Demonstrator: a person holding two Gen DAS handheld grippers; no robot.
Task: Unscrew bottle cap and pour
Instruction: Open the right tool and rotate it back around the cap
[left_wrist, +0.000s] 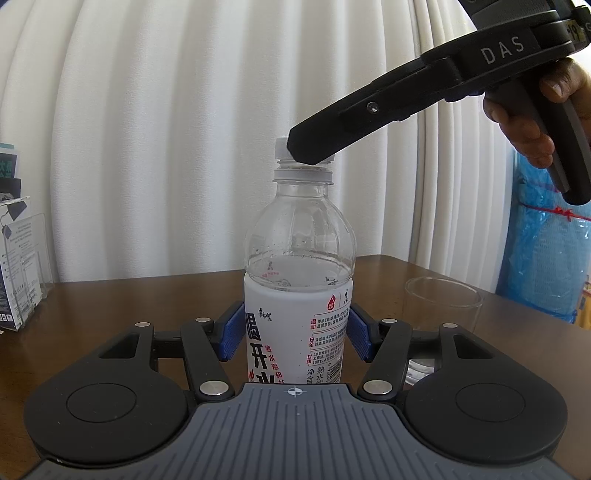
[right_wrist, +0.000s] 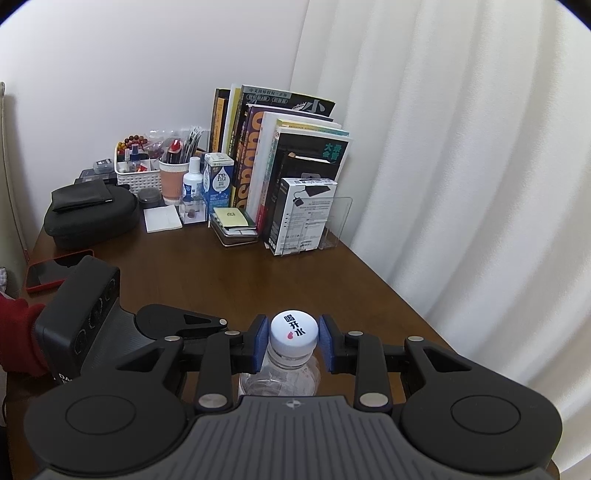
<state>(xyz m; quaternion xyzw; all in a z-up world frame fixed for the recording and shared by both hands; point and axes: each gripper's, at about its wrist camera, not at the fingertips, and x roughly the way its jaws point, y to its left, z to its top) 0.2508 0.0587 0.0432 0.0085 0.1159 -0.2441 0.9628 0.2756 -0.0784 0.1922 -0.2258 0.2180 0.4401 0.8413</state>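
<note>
1. While the bottle (left_wrist: 298, 295) stands upright on the brown table (left_wrist: 129, 306), the left gripper (left_wrist: 295, 334) clamps its labelled body, a blue pad pressed to each side.
2. Its upper part is clear ribbed plastic; a white label with black and red Chinese print wraps the lower part. Water reaches about the label's top edge.
3. The cap (right_wrist: 293, 331) is white, with black characters and a red drop on top. It sits on the neck, above a white ring.
4. The right gripper (right_wrist: 293, 341) comes down at a slant from the upper right, nearly closed around the cap. Its blue pads (right_wrist: 261, 341) flank the cap, touching or just beside it; I cannot tell whether they press it.
5. Only the left view shows the label, the water level, and a clear glass (left_wrist: 443, 306) standing on the table just right of the bottle. It also shows the right hand (left_wrist: 524, 122) on the other tool's handle, white curtain (left_wrist: 184, 129) behind, and a blue plastic bundle (left_wrist: 550, 240) at far right.
6. Only the right view shows the cap's printed top. It also shows the far end of the table: upright books (right_wrist: 280, 155), a white box (right_wrist: 303, 214) in a clear stand, a white basket (right_wrist: 136, 177) of small items, a black case (right_wrist: 92, 218), and a red phone (right_wrist: 44, 273) near the left edge.
7. That view also catches the left gripper's body (right_wrist: 85, 314) low at left, with a red sleeve (right_wrist: 18, 332) behind it.
</note>
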